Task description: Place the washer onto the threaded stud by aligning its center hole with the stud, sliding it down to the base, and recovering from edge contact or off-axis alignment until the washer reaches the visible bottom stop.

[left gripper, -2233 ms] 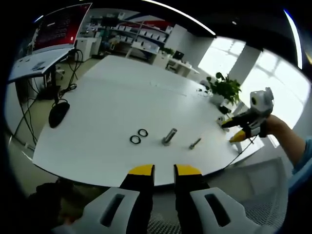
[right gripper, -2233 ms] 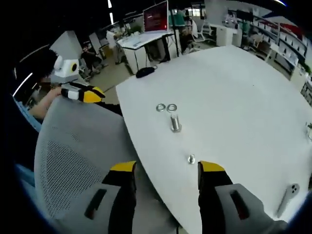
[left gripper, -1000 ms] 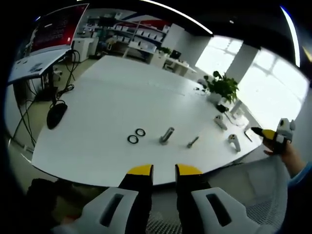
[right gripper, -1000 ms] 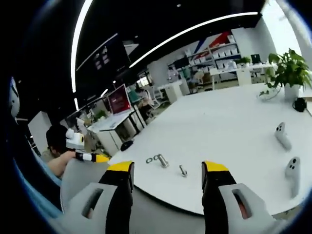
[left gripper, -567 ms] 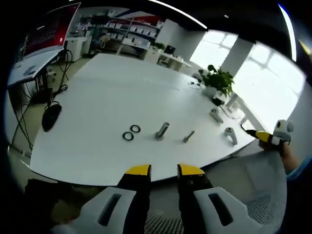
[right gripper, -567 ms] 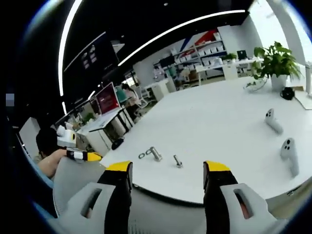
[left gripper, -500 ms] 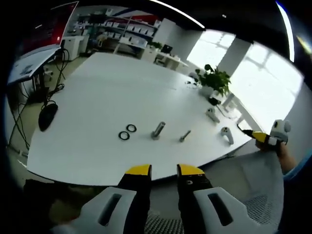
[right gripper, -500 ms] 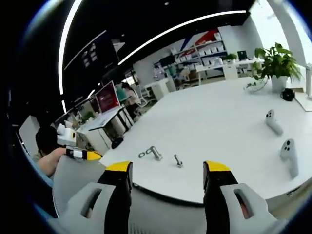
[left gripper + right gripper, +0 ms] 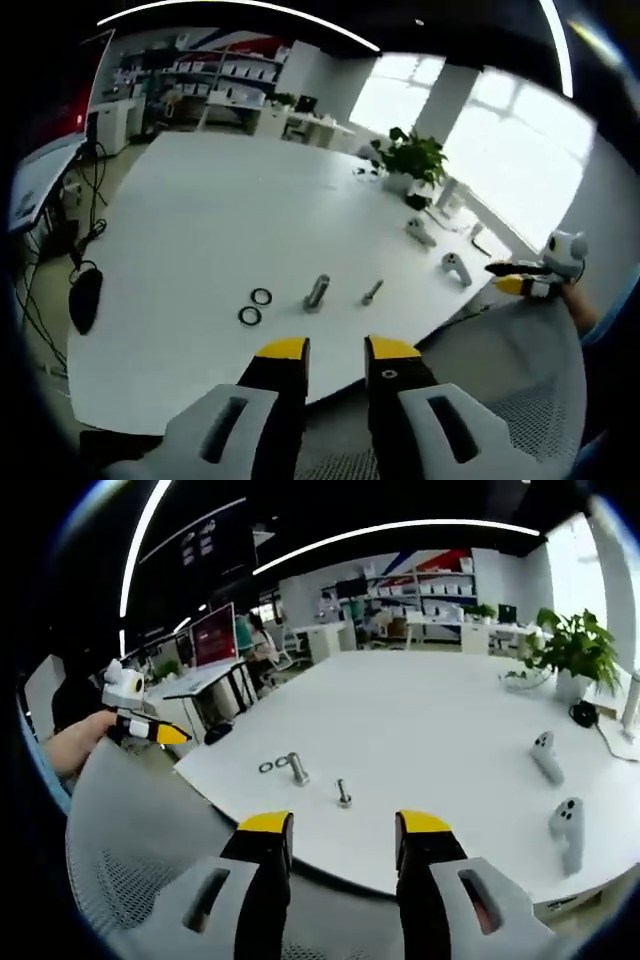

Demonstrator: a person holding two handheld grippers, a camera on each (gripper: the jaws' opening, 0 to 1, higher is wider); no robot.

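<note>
Just beyond both parted, empty claws, mesh chair back before the table edge.

On the white table, wide bare surface lies above and left of the two washers, stud and bolt clustered at lower centre. Two controllers and a plant occupy the right side. A mesh chair back stands at lower left, before the table edge.
</note>
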